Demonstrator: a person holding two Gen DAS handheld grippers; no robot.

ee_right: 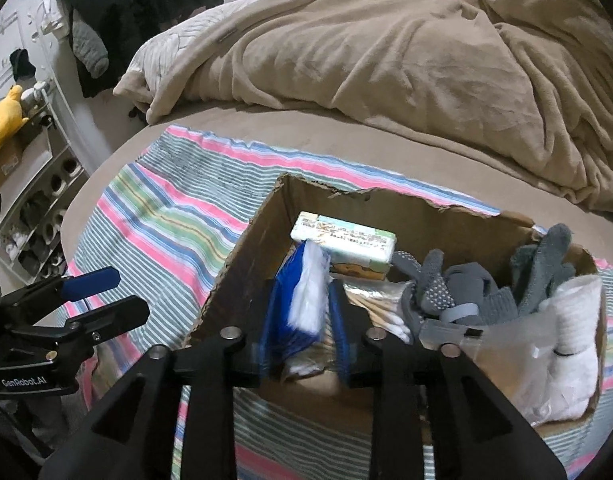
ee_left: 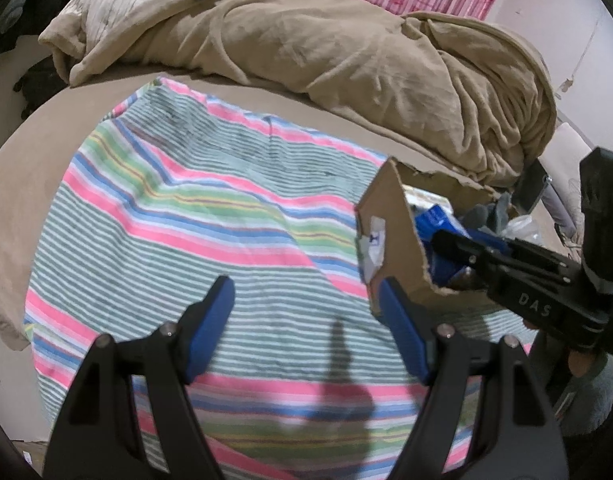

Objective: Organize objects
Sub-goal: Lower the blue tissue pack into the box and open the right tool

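Left wrist view. The left gripper (ee_left: 306, 332) hovers over a striped cloth (ee_left: 186, 216) spread on a bed; its blue-padded fingers (ee_left: 212, 328) stand well apart with nothing between them, and the right-hand pad lies just beside the near corner of a cardboard box (ee_left: 390, 236) (contact cannot be told). The box, its top edge torn, sits on the cloth at the right. The right gripper (ee_left: 454, 248) reaches into the box from the right, over a blue packet (ee_left: 438, 220). A tan blanket (ee_left: 346, 52) is bunched along the far side of the bed.

Right wrist view. The right gripper (ee_right: 302, 320) points down into the cardboard box (ee_right: 242, 264). A blue-and-white packet (ee_right: 302, 300) stands upright between its fingers, which are parted a little; the blue pads flank the packet, but blur leaves it unclear whether they press on it. Behind the packet lies a pale rectangular pack (ee_right: 346, 244); to the right are cotton swabs (ee_right: 386, 312), grey gloves (ee_right: 446, 284) and a clear bag holding white rolls (ee_right: 562, 340). The left gripper (ee_right: 102, 296) appears at the left edge, open and empty, over the striped cloth (ee_right: 166, 224).
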